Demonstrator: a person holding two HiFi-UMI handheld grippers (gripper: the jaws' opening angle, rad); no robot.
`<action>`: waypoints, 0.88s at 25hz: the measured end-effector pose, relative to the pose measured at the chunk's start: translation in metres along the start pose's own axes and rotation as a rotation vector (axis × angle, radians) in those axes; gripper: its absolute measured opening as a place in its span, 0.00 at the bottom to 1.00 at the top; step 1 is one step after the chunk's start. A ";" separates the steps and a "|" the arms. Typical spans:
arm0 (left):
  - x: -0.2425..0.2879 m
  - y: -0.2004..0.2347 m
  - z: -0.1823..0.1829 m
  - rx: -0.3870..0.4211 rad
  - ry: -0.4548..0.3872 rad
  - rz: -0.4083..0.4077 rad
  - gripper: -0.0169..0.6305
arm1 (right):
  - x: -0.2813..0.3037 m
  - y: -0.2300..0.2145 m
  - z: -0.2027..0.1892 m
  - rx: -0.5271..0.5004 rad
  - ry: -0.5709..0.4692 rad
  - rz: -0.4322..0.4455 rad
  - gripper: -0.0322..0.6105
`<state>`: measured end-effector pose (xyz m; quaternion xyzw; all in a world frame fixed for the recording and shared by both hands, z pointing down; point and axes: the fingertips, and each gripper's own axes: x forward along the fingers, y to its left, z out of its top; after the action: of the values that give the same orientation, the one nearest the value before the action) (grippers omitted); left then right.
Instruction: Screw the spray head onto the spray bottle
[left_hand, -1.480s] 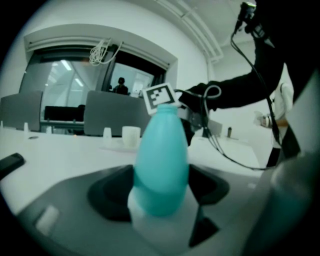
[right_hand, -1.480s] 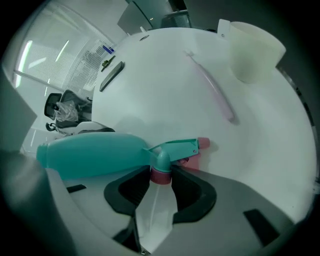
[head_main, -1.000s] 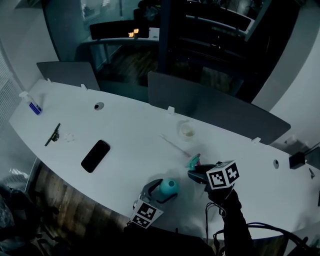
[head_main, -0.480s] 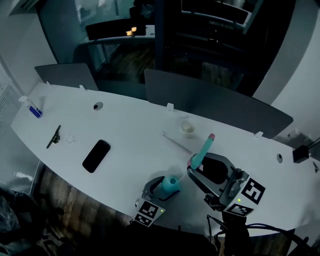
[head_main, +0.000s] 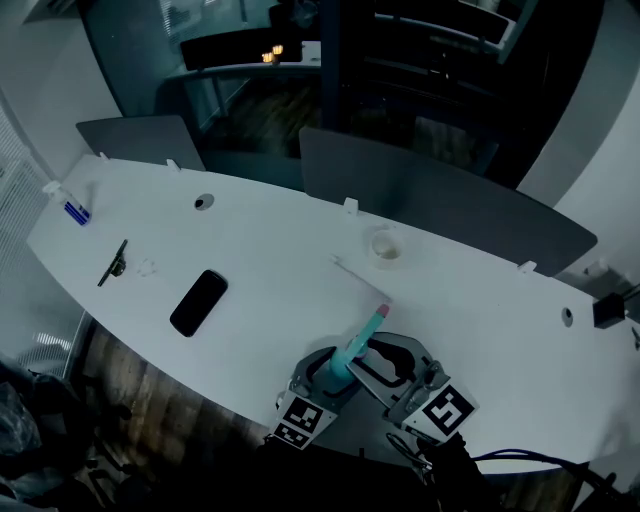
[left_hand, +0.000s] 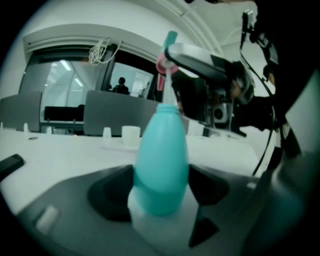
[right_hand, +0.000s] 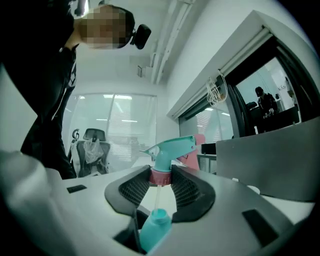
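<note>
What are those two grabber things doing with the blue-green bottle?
A person is working with a gripper in each hand. The left gripper clamps the teal bottle upright. The right gripper holds the spray head by its pink collar above the bottle, with its thin tube reaching down to the open neck. The head isn't screwed on yet.

Cannot make out most of the spray bottle (head_main: 331, 375) from the head view, tucked under the spray head (head_main: 360, 338) and left gripper (head_main: 325, 382), nor name the tiny white bits (head_main: 147, 267) beside the dark tool (head_main: 113, 262).
</note>
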<state>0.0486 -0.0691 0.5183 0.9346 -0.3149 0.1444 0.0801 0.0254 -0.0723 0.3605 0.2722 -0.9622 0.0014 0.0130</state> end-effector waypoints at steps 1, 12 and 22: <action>0.000 0.000 0.000 0.000 -0.001 0.000 0.56 | 0.001 0.001 -0.011 0.000 0.015 -0.013 0.25; -0.001 0.001 0.000 0.002 0.004 0.005 0.56 | 0.001 0.003 -0.057 0.006 0.074 -0.046 0.25; 0.001 0.001 0.001 -0.004 0.006 0.046 0.56 | -0.004 0.000 -0.058 -0.038 -0.031 -0.196 0.25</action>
<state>0.0491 -0.0703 0.5180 0.9266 -0.3362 0.1485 0.0798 0.0305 -0.0695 0.4188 0.3646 -0.9309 -0.0225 0.0032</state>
